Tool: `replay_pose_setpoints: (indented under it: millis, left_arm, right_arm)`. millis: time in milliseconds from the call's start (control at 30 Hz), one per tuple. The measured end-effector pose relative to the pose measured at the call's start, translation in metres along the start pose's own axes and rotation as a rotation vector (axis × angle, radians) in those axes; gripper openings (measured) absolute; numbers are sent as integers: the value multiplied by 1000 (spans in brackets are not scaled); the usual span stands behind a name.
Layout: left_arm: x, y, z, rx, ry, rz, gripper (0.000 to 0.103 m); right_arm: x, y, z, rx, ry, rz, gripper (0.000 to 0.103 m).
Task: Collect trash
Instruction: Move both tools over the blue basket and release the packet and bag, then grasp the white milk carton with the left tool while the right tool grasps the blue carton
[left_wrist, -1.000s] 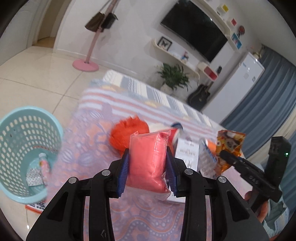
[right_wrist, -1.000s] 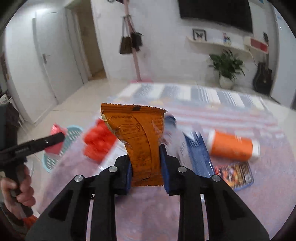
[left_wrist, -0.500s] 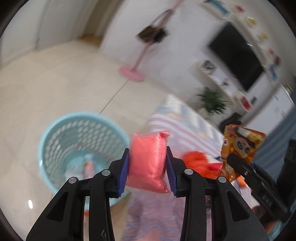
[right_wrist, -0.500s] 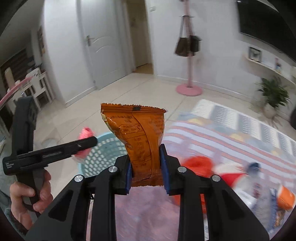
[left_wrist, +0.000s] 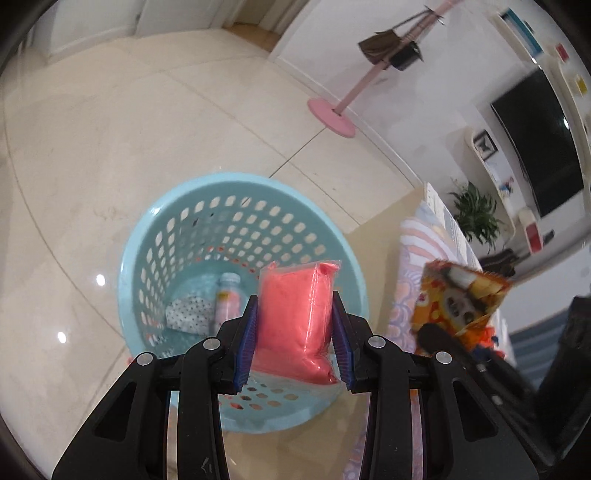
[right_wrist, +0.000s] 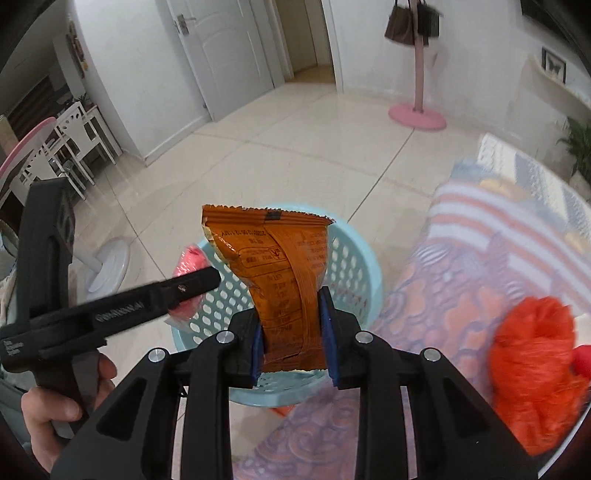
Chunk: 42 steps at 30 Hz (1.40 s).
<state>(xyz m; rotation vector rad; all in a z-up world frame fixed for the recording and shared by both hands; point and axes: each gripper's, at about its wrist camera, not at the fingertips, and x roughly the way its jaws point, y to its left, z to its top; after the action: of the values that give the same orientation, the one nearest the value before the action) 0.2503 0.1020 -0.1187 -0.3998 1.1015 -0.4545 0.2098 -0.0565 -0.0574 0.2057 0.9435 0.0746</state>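
Trash in both grippers, two packets total. Left gripper (left_wrist: 294, 334) is clamped on one pink pouch (left_wrist: 295, 314), blue pads pressing both sides; pouch stands upright, long axis running away from the tool, sealed top edge at the far end. Straight ahead and below it sits one light-blue basket (left_wrist: 207, 206) on the tile floor (left_wrist: 110, 129), mouth up, w/ two things at the bottom: one small pink bottle (left_wrist: 227, 299) lying w/ cap toward the far wall of the basket, and one spotted white wrapper (left_wrist: 188, 314) just left of it. Right gripper (right_wrist: 293, 338) has one orange snack bag (right_wrist: 280, 280) between its pads, jaws easing open at this moment, pads seem to touch the bag's lower part. Bag is upright too, long axis along the fingers, crimped top edge farthest from the tool, back seam facing the camera. The same basket (right_wrist: 354, 273) lies right behind the bag. In the left view the bag (left_wrist: 458, 299) shows off to the right; in the right view the left gripper (right_wrist: 192, 284) reaches in from the left w/ the pouch (right_wrist: 190, 262) at its tip. One hand (right_wrist: 55, 410) grips that handle. Right of the tool: a patterned cloth (right_wrist: 461, 302) w/ one orange-red plastic bundle (right_wrist: 535, 369) on it.
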Motion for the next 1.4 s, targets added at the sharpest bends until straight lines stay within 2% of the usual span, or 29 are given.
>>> replay_pose_setpoints:
  millis: [133,333,367,400,467,600,767,900,1000,1100,1200,1300,1400]
  left_arm:
    - [-2,6,0,4,-13,43,35]
    - [-1,10,2,-6,-19,28,35]
    - [-1,10,2,-7,-18,27,36]
    - [-1,10,2,-11,-19,35,42]
    - [-3,13,2,-20,-23,36,53]
    - [-11,14,4,-34,-48,34,59]
    - [-22,1,4,-2,-83,26,59]
    - [-39,-23,0,72,-131,-8,63]
    - [-51,-42,-6,122,-165,-33,63]
    - [-67,-66,-19,157,-193,-103,63]
    - [-75,-92,-35,208,-201,-174,68]
    - [-74,-134,-55,321,-194,-239,72]
    - [-61,-180,-85,443,-143,-310,73]
  right_arm:
    - [16,3,-4,14,33,-10,27]
    - [28,7,-3,18,48,-11,29]
    - [27,7,-4,22,52,-10,35]
    - [29,5,-3,27,56,-11,48]
    - [27,4,-4,39,53,-18,59]
    - [24,0,-4,44,45,-6,60]
    - [14,-6,-7,59,32,11,60]
    - [-7,-8,-13,59,-3,13,60]
    - [-35,-12,-17,45,-60,-3,60]
    - [-69,-20,-21,41,-126,-30,60]
    - [-102,-34,-28,46,-184,-61,60]
    - [-142,-54,-40,65,-248,-113,60]
    - [-185,-83,-56,98,-304,-181,60]
